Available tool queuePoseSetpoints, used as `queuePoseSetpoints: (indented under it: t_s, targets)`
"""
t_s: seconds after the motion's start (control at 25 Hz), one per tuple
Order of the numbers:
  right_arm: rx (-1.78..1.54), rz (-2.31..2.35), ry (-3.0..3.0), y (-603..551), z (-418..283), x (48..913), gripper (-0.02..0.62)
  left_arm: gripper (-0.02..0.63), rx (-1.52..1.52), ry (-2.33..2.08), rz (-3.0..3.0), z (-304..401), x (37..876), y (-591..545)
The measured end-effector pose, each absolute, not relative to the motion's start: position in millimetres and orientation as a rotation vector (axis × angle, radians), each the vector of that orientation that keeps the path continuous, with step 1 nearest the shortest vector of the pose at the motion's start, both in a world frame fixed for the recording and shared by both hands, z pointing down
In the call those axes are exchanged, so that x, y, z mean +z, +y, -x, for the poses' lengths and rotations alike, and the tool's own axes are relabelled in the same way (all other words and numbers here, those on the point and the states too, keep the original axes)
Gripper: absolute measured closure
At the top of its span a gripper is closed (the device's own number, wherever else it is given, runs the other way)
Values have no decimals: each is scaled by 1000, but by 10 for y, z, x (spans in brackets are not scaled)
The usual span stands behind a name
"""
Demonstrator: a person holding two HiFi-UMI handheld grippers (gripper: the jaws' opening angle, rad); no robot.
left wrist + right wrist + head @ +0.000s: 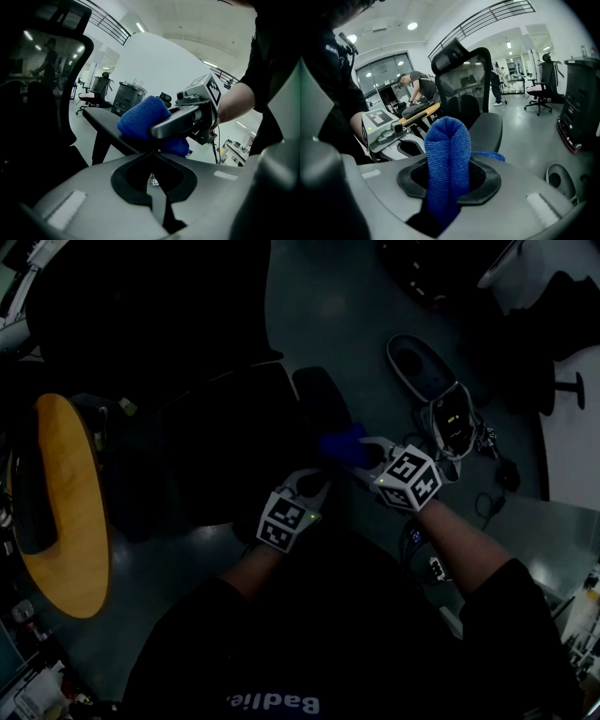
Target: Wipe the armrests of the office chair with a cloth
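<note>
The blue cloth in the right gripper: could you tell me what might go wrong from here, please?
1. The blue cloth is pinched as a narrow, bunched fold in the right gripper, so it may slip out or wipe only a strip of the armrest.
2. The left gripper, shut and empty, sits close beside the right one; the two could collide during a stroke.

Left hand-held gripper (153, 152) closed, right (449, 161) on cloth (447, 138).
</note>
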State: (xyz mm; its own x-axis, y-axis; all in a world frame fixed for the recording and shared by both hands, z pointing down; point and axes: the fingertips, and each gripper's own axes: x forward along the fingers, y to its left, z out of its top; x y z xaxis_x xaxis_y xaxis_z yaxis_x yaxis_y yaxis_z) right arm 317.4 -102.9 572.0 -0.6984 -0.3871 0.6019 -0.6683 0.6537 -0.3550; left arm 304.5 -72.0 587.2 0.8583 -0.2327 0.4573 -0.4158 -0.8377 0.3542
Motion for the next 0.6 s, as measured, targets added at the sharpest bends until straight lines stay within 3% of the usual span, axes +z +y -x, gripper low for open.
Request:
queuePoseSetpoints:
  t_s: [0.6]
  targets:
    - [923, -868, -2389, -664, -3044, 5681, 468, 590, 586, -416, -2613, -3066, 5877, -689]
